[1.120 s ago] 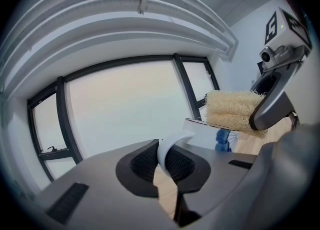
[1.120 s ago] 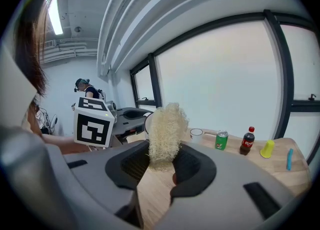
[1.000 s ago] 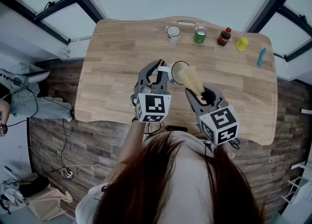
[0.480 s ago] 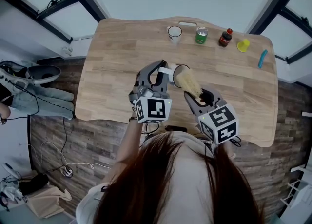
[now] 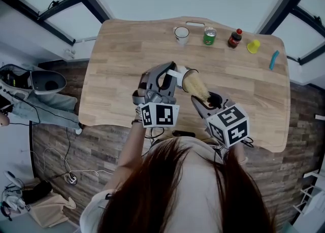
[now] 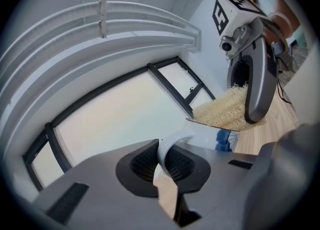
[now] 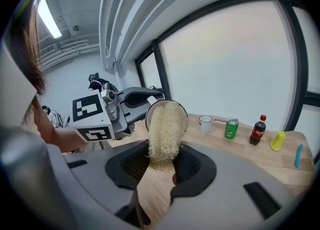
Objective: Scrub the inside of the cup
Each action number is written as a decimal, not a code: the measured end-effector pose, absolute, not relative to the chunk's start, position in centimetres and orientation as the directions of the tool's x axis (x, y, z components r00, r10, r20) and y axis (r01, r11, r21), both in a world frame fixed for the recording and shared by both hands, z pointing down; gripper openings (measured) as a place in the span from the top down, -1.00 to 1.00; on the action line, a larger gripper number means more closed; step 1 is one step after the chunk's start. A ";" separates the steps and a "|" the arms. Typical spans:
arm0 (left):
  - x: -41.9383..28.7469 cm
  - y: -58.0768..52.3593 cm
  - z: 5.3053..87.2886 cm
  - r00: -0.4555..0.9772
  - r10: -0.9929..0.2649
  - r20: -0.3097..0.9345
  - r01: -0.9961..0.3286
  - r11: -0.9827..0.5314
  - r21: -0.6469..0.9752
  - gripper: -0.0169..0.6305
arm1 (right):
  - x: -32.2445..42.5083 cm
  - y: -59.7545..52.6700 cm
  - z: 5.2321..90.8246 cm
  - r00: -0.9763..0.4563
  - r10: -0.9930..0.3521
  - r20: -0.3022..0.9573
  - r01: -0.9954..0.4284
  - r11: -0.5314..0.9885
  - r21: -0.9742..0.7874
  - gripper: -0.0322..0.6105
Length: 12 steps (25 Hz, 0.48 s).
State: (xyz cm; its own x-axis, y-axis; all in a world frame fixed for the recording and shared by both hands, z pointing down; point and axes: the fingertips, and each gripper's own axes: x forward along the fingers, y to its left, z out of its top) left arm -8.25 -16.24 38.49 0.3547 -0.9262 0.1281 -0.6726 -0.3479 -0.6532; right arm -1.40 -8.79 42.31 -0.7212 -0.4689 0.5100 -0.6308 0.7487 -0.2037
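A white cup (image 5: 186,70) is held off the wooden table (image 5: 117,54), lying on its side with its mouth toward my right gripper. My left gripper (image 5: 170,73) is shut on the cup's handle (image 6: 169,150). My right gripper (image 5: 206,98) is shut on a pale yellow fibrous scrubber (image 5: 196,86). In the right gripper view the scrubber (image 7: 163,131) runs from my jaws into the mouth of the cup (image 7: 148,114) and fills most of it. The left gripper view shows the scrubber (image 6: 225,111) sticking out of the cup (image 6: 207,133). The inside of the cup is hidden.
Along the table's far edge stand a white mug (image 5: 181,34), a green can (image 5: 208,35), a cola bottle (image 5: 234,38) and a small yellow cup (image 5: 252,46). A blue object (image 5: 273,59) lies near the right edge. Cables lie on the floor at the left.
The cup has tipped further onto its side toward the right gripper, and the scrubber now reaches deeper into its mouth. Both grippers shifted slightly toward me.
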 end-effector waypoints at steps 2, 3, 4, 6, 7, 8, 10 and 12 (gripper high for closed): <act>-8.0 -16.2 38.3 0.365 -0.923 0.124 -0.644 -0.347 -0.682 0.86 | -1.6 -8.8 42.5 -0.721 -0.457 0.520 -0.628 0.748 -0.213 0.48; -7.9 -16.2 38.3 0.371 -0.921 0.122 -0.630 -0.346 -0.695 0.86 | -1.6 -8.8 42.6 -0.721 -0.452 0.525 -0.627 0.748 -0.217 0.48; -7.8 -16.1 38.2 0.378 -0.918 0.120 -0.615 -0.346 -0.708 0.86 | -1.7 -8.7 42.7 -0.722 -0.445 0.529 -0.624 0.749 -0.221 0.48; -7.5 -15.9 38.2 0.392 -0.912 0.118 -0.587 -0.347 -0.731 0.86 | -1.8 -8.6 43.0 -0.724 -0.432 0.538 -0.619 0.751 -0.231 0.48; -7.4 -15.9 38.2 0.399 -0.909 0.118 -0.576 -0.349 -0.739 0.86 | -1.9 -8.5 43.1 -0.725 -0.426 0.541 -0.617 0.751 -0.235 0.48; -7.3 -15.9 38.3 0.406 -0.906 0.120 -0.566 -0.352 -0.745 0.86 | -1.9 -8.5 43.2 -0.725 -0.421 0.544 -0.615 0.751 -0.239 0.48; -7.2 -15.9 38.3 0.416 -0.901 0.122 -0.553 -0.357 -0.753 0.86 | -2.0 -8.5 43.3 -0.727 -0.414 0.548 -0.613 0.751 -0.246 0.48; -7.2 -15.8 38.2 0.421 -0.899 0.120 -0.546 -0.357 -0.758 0.86 | -2.1 -8.4 43.3 -0.729 -0.407 0.550 -0.610 0.750 -0.255 0.48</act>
State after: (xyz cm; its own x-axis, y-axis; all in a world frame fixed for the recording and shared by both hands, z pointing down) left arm -7.19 -15.78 38.22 0.4211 -0.8991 0.1195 -0.5465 -0.3566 -0.7577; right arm -2.11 -8.41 43.30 -0.7292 -0.4067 0.5504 -0.6104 0.7500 -0.2545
